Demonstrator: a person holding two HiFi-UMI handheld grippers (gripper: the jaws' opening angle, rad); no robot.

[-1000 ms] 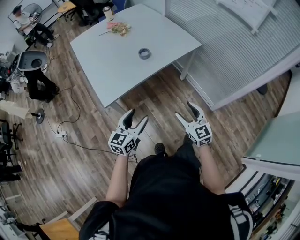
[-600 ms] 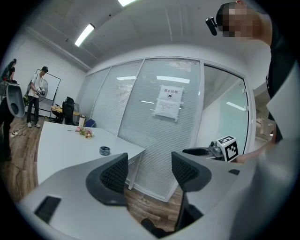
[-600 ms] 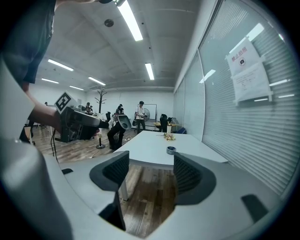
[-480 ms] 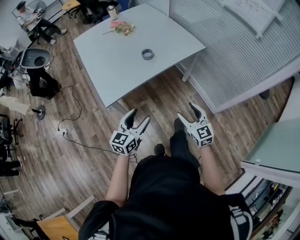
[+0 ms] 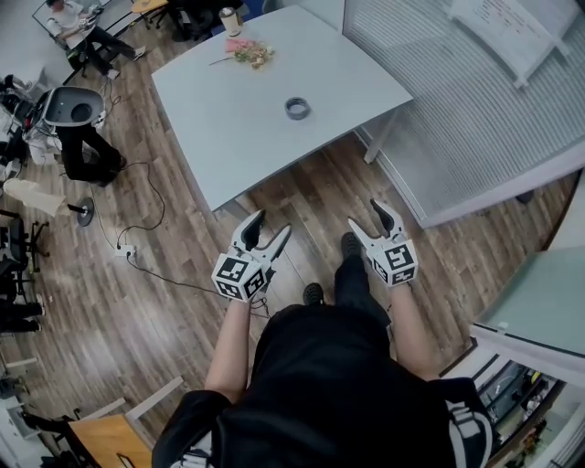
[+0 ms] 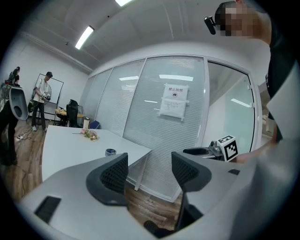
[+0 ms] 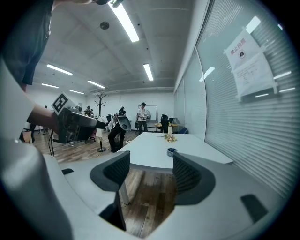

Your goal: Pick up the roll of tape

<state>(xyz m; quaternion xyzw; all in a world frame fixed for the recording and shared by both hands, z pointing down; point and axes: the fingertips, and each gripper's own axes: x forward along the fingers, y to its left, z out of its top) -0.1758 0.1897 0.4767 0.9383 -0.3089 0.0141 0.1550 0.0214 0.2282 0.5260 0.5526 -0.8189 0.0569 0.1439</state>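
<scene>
Roll of tape (image 5: 296, 109) on table (image 5: 228, 123); left gripper (image 5: 271, 225), right gripper (image 5: 362, 215) jaws apart (empty).

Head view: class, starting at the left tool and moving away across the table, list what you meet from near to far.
left tool → table edge → roll of tape → pink flowers → cup

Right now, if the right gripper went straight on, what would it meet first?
The right gripper would likely meet the near edge of the white table first; the roll of tape lies farther back. Depth is unclear.
</scene>
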